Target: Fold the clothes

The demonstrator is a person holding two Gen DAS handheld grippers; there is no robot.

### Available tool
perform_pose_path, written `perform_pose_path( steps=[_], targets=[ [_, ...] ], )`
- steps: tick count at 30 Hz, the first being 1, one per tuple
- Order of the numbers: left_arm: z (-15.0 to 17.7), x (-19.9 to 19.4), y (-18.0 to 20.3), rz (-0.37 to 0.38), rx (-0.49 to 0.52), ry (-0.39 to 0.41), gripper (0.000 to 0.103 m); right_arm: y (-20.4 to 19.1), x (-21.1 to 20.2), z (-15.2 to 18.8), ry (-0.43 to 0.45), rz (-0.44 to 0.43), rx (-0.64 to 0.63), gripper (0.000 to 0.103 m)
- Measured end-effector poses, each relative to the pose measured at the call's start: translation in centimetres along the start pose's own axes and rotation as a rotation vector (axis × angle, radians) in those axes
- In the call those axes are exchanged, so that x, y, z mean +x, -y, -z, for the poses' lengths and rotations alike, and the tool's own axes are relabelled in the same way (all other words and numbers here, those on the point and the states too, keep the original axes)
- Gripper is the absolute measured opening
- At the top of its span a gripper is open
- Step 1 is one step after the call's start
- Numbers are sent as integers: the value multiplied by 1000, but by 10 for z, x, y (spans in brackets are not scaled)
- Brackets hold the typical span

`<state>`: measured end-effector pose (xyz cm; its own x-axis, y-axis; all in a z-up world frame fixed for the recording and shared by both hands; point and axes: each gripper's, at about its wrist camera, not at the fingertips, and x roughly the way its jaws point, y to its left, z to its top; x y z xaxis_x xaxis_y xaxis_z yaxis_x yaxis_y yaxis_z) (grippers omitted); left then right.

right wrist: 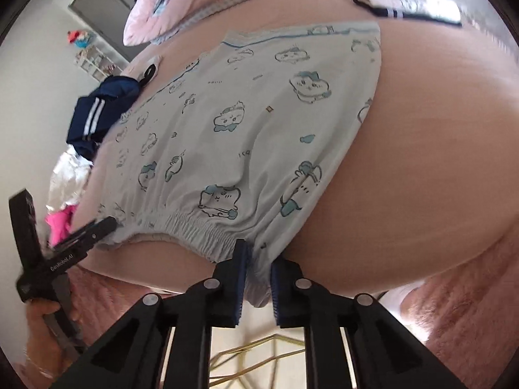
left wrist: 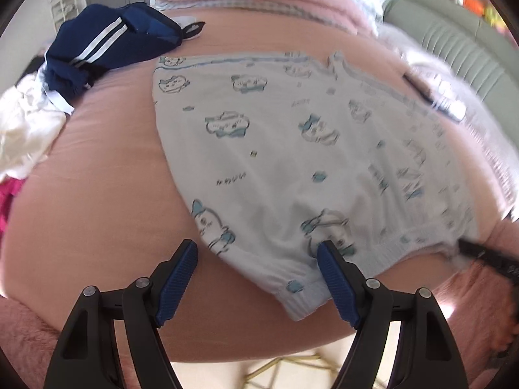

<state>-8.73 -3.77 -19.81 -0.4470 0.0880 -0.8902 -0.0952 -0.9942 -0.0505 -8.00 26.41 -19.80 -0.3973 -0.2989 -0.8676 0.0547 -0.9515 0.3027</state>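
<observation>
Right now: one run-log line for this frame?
step: fold printed shorts | left tongs: open over one waistband corner | right tongs: shut on waistband | surface: pink bed | fold: not started

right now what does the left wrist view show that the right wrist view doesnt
Only the left wrist view: the left gripper open, jaws straddling a corner of the printed garment, and a green ribbed cushion at right.
Only the right wrist view: the right gripper shut on the garment's elastic hem, and a grey door.
Both: the garment spread on the pink bed cover and the navy striped clothing beyond it.
</observation>
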Motion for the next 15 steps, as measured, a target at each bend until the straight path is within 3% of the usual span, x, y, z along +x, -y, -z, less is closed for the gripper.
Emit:
perform_pose_path(
  steps=[3,7,10,12,13,15],
  targets=[
    [-8,-11,8,-46,27,-45,75,-8,-9,3,11,101,-64,5],
    [-18,-26,17,-80,89,12,75,-2,-24,-1,47,141,-52,4],
    [-21,-24,14,-71,74,11,75,13,-25,-7,15,69,24,4],
    [-19,-18,7,-47,32,-15,75,26,-19,-5,-32,-54,115,7],
    [-17,-16,4,-40,20,-20,75,32,-17,-4,-51,-104,157,9],
    [-11,-15,2,-37,6,-30,75,39,-13,2,-59,-122,196,42]
  ],
)
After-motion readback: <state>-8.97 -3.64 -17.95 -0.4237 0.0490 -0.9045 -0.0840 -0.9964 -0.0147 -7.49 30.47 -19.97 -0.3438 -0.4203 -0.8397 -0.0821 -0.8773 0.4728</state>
